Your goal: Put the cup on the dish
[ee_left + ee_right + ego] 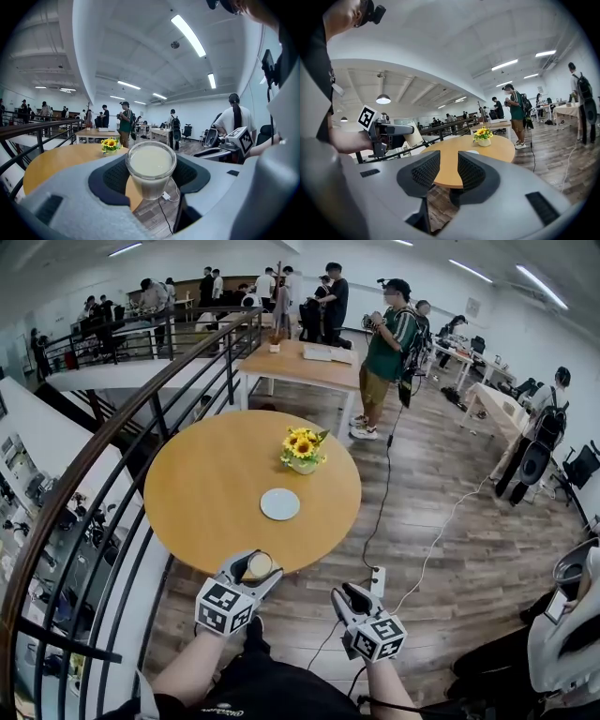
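Two claws — left claw (255,568) clamped on cup (151,168); right claw (444,172) empty, slightly parted.

Set on a round wooden table (202,498): white dish (280,504) near the middle, pot of sunflowers (302,450) just beyond.

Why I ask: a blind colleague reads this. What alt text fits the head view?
The left gripper holds a cup of pale liquid at the near edge of a round wooden table, short of a white dish and a sunflower vase. The empty right gripper is beside it, off the table.
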### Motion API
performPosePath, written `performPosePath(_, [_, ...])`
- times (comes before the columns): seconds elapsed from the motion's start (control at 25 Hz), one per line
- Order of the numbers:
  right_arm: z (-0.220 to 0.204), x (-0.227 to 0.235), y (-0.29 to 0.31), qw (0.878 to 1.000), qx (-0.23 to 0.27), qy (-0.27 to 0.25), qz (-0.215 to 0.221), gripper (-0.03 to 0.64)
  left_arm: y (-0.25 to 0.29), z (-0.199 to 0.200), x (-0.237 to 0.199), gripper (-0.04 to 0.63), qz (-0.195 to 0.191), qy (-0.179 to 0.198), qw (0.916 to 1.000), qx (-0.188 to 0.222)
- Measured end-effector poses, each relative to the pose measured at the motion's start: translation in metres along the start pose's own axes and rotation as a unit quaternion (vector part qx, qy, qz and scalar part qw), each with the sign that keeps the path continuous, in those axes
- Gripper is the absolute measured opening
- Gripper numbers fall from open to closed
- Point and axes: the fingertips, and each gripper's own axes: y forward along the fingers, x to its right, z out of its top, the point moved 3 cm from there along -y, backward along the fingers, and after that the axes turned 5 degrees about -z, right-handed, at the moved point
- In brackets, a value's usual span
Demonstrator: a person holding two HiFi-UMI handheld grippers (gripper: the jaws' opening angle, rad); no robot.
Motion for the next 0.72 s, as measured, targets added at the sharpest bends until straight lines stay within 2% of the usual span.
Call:
performPosePath(0.2, [0.002, 0.012, 0.041, 1.000, -0.019, 0.002, -0.002, 0.101, 0.021, 0.002, -0.040, 0.265, 0.000, -0.009, 1.0000, 0.000])
performPosePath(0.72, [0.073, 0.037, 0.210, 1.000, -0.017, 0.001, -0.021, 0.101, 0.092, 0.050, -0.198, 0.265, -0.036, -0.006, 0.9993, -0.002])
